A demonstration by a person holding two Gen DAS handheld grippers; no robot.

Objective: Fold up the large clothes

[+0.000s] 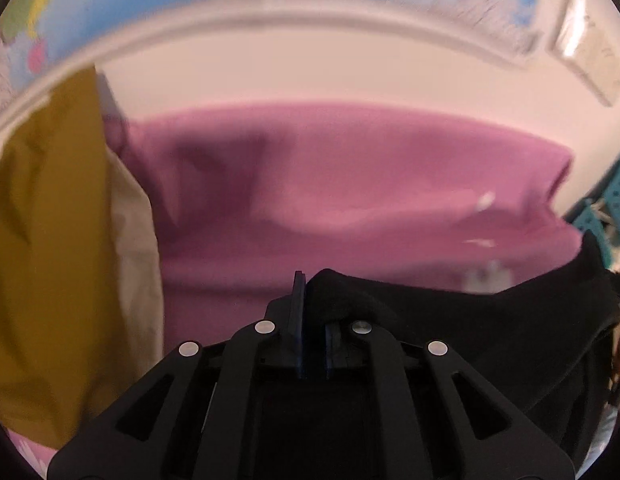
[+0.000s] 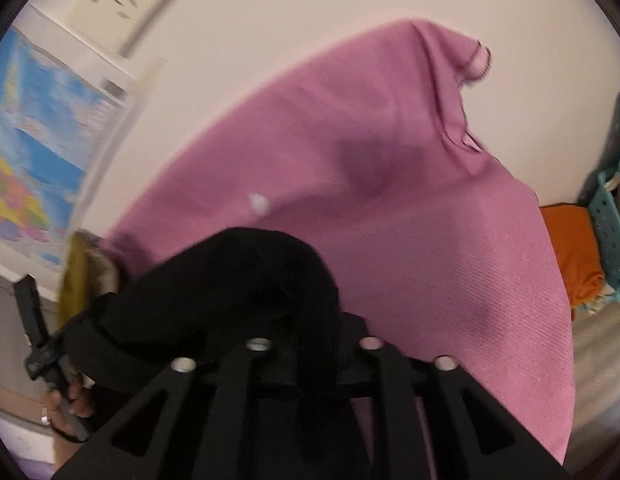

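The left gripper (image 1: pixel 310 320) has its blue-padded fingers (image 1: pixel 297 312) drawn nearly together, and a fold of a black garment (image 1: pixel 450 320) sits bunched right at their tips; the cloth seems pinched between them, though the right-hand pad is mostly hidden under it. The right gripper (image 2: pixel 314 344) is buried in the same black garment (image 2: pixel 238 280), which humps up over the spot where its fingers meet, so I cannot tell whether they clench it or stand released. From the right wrist view, the left gripper (image 2: pixel 34 320) shows at the lower left with a hand (image 2: pixel 70 404) on its grip. The black garment stretches between the two grippers, hanging over a pink cloth (image 1: pixel 330 184) spread flat on a white tabletop (image 1: pixel 310 72), one corner of it turned up at the far end. A mustard-yellow cloth (image 1: pixel 50 240) with a pale lining lies at the left. At the right are a teal perforated basket (image 2: pixel 614 216) and something orange (image 2: pixel 570 256) folded beside it. A colourful map (image 2: pixel 34 152) hangs on the wall behind.
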